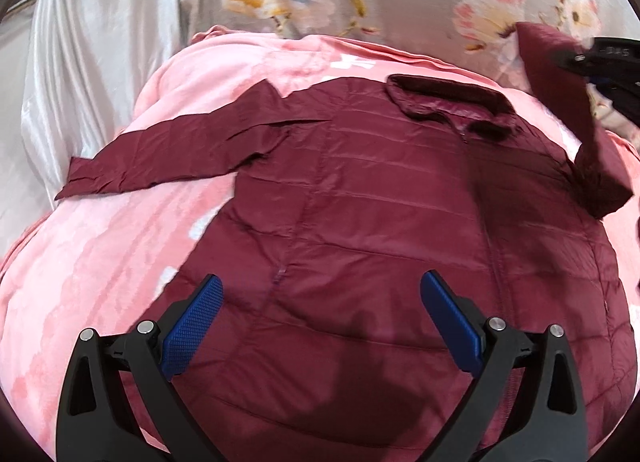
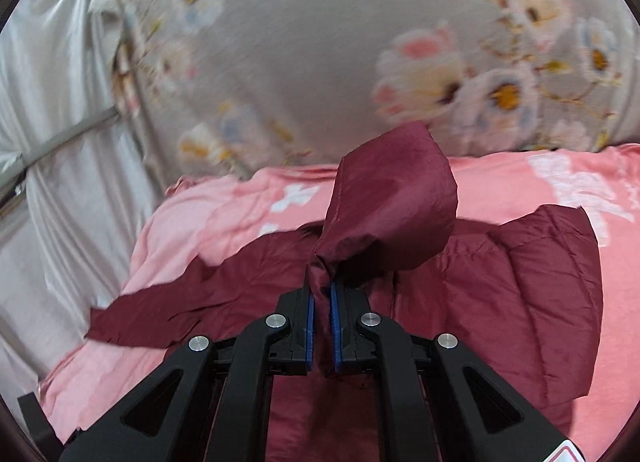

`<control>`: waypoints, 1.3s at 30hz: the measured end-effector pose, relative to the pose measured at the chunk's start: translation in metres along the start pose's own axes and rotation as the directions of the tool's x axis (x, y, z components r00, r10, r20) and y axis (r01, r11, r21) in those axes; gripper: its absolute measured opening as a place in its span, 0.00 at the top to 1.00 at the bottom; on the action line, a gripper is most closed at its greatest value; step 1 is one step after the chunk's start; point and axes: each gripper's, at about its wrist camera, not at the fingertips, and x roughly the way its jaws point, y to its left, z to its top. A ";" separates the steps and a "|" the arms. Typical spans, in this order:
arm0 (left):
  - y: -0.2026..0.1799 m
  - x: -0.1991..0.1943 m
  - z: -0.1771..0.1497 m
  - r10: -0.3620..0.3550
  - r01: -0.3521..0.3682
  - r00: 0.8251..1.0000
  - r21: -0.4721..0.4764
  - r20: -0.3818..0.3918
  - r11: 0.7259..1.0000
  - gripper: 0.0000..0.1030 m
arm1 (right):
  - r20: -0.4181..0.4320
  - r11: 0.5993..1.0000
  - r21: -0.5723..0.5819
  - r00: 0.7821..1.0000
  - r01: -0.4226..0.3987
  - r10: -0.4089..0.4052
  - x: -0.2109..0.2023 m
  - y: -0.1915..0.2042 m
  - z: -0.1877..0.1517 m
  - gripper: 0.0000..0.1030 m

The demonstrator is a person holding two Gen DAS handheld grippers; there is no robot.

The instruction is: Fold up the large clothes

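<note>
Jacket (image 1: 360, 198): spread flat on pink blanket (image 1: 100, 270), collar far side.
Left claw (image 1: 320, 294): released, above jacket's hem.
Right claw (image 2: 322, 294): clenched on jacket's sleeve (image 2: 392, 198), lifted above jacket.

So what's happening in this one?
A maroon puffer jacket lies spread front-up on a pink blanket. The right gripper is shut on one sleeve and holds it lifted above the jacket. The left gripper hovers open over the lower body, gripping nothing. The other sleeve lies out flat.
</note>
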 end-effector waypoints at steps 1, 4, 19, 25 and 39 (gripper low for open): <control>0.003 0.001 0.000 0.003 -0.003 1.000 -0.005 -0.001 1.000 0.06 | -0.017 1.000 -0.014 1.000 -0.003 0.003 0.008 0.009 -0.005 0.94; 0.014 0.006 0.000 0.002 -0.003 1.000 -0.026 -0.009 1.000 0.06 | -0.089 0.998 -0.053 0.996 -0.015 0.011 0.036 0.032 -0.027 0.94; 0.040 0.018 0.007 -0.015 0.013 1.000 -0.082 -0.019 0.997 0.06 | -0.316 0.984 -0.168 0.949 -0.062 0.006 0.103 0.072 -0.092 0.66; 0.041 0.030 0.017 -0.110 0.105 0.993 -0.098 -0.047 0.990 0.05 | -0.219 0.983 -0.155 0.974 -0.098 0.063 0.048 0.066 -0.078 0.49; 0.039 0.118 0.080 -0.413 0.341 0.898 -0.351 -0.152 0.872 0.10 | -0.102 0.915 0.211 0.938 0.345 -0.330 -0.038 -0.161 -0.057 0.47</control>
